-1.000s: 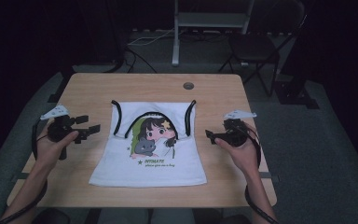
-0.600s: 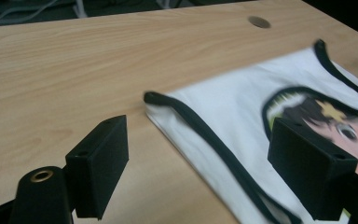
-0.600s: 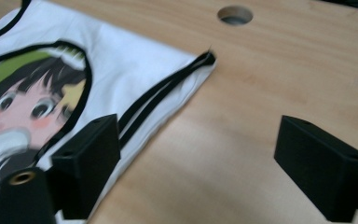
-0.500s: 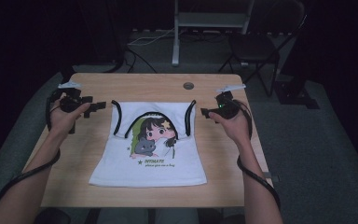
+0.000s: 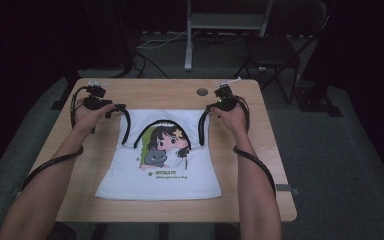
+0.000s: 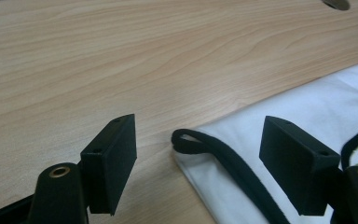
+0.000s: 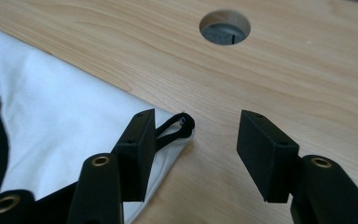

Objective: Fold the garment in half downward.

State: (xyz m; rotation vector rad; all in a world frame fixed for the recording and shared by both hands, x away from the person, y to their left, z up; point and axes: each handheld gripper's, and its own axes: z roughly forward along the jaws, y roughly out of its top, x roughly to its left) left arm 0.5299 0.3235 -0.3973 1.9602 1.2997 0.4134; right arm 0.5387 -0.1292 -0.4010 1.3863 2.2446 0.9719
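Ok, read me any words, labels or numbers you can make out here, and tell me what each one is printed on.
"INTIMATE": green print, with a small star before it, under the cartoon picture on the white tank top, as best it reads.
A smaller line right beneath it on the same top: too small and blurred to read.
Nothing readable on the left gripper, the right gripper or the wooden table.

This looks like a dim office or lab room set up for recording. A light wooden desk [image 5: 260, 150] with a round cable hole [image 5: 202, 92] near its far edge stands on grey carpet [image 5: 340, 150]. At the top of the high view, cables [image 5: 155, 42] trail over the floor beside a pale metal stand [image 5: 190, 35], and a dark chair [image 5: 280, 50] stands in the upper right. The surroundings are dark.
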